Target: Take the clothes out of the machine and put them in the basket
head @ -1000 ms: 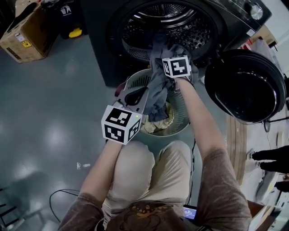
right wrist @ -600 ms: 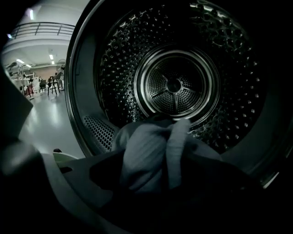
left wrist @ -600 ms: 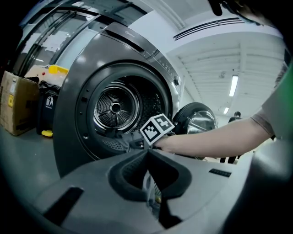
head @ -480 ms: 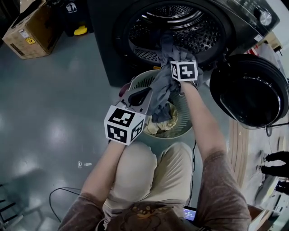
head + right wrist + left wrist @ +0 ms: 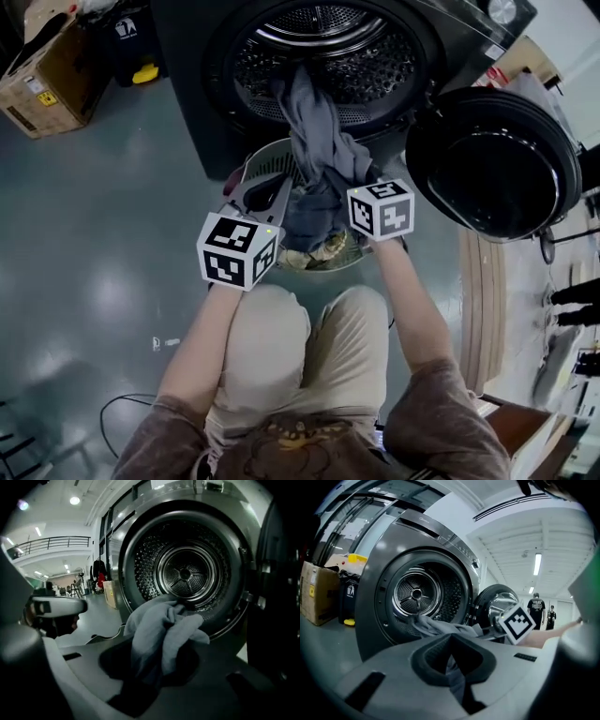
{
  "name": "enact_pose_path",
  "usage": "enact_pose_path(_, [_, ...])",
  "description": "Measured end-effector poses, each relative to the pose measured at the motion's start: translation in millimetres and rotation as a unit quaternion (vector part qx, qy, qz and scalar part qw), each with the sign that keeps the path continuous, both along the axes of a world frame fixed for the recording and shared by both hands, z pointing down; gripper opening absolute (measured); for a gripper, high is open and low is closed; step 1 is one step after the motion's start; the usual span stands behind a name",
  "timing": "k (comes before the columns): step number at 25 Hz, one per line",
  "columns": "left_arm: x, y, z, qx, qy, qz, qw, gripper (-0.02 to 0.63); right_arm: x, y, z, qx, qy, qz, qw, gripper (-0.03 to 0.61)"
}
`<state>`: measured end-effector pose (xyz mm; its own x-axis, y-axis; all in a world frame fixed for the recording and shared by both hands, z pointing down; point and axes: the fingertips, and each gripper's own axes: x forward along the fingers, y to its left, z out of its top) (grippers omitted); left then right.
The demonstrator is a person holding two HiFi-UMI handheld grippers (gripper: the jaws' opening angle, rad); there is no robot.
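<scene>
Grey shiny floor [image 5: 94, 262] w/ cardboard box [image 5: 37, 80] nr machine [image 5: 183, 94].

Soft cloth garment [image 5: 314, 122], shiny perforated metal drum [image 5: 370, 75], glossy door [image 5: 492, 159].

Dim, cool overhead lighting; ceiling strip lamp [image 5: 537, 563] glaring at 1 o'clock; glints on steel drum [image 5: 186, 573]; fisheye bending, dark vignetted edges and blurred foreground in gripper views.

We cannot see the pads of the right tool [image 5: 152, 667], buried in the crumpled grey cloth garment [image 5: 159, 630]; it covers most of the pale round slatted basket [image 5: 265, 157]; the brown cardboard box [image 5: 42, 80] is cropped at the left edge.
</scene>
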<state>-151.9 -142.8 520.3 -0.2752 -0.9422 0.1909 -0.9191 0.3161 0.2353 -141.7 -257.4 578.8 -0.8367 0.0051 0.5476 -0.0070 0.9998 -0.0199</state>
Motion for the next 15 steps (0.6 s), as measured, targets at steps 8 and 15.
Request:
enact_pose_path(8, [12.0, -2.6, -6.3, -0.005, -0.021, -0.002, 0.9998, 0.006, 76.8, 52.7, 32.9, -0.013, 0.059, -0.061, 0.996, 0.159])
enact_pose_path(15, [15.7, -4.1, -7.0, -0.004, -0.016, -0.004, 0.9999, 0.006, 88.8, 34.1, 28.3, -0.019, 0.067, -0.028, 0.997, 0.223])
